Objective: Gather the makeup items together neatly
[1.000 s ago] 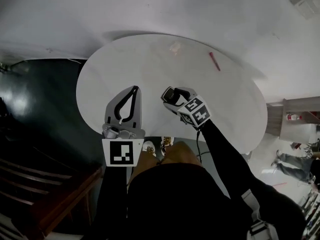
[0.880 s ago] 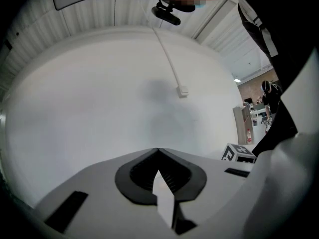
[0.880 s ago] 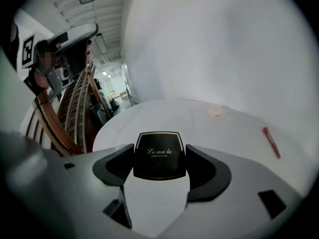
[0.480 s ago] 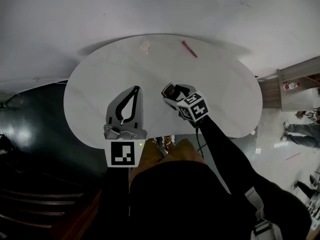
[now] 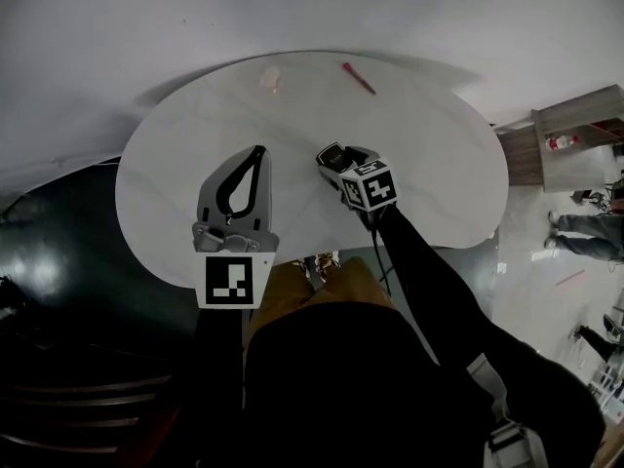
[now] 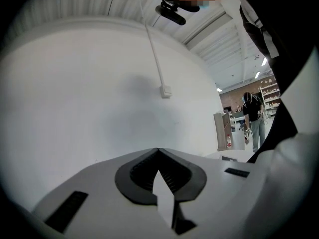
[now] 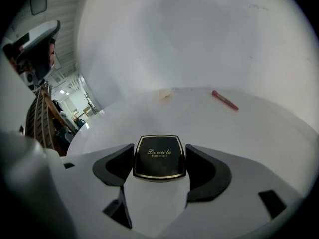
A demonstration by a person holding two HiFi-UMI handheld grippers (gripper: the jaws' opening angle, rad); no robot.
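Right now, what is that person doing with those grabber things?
A person is tidying makeup on a round white table with a gripper in each hand. The right gripper is shut on a black powder compact. The left gripper is shut and empty. A red makeup pencil and a small pale item lie apart at the table's far edge.

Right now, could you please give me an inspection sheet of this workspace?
Surface: round white table.
Job's things: black compact in the right gripper; red pencil and small pale item lying apart near the far edge.
Clutter: nothing seen.
Grippers: left gripper shut, empty; right gripper shut on the black compact, above the table.
Cables: thin dark cable trailing from the right gripper.
Surroundings: white wall, wooden cabinet at right, person standing near it.
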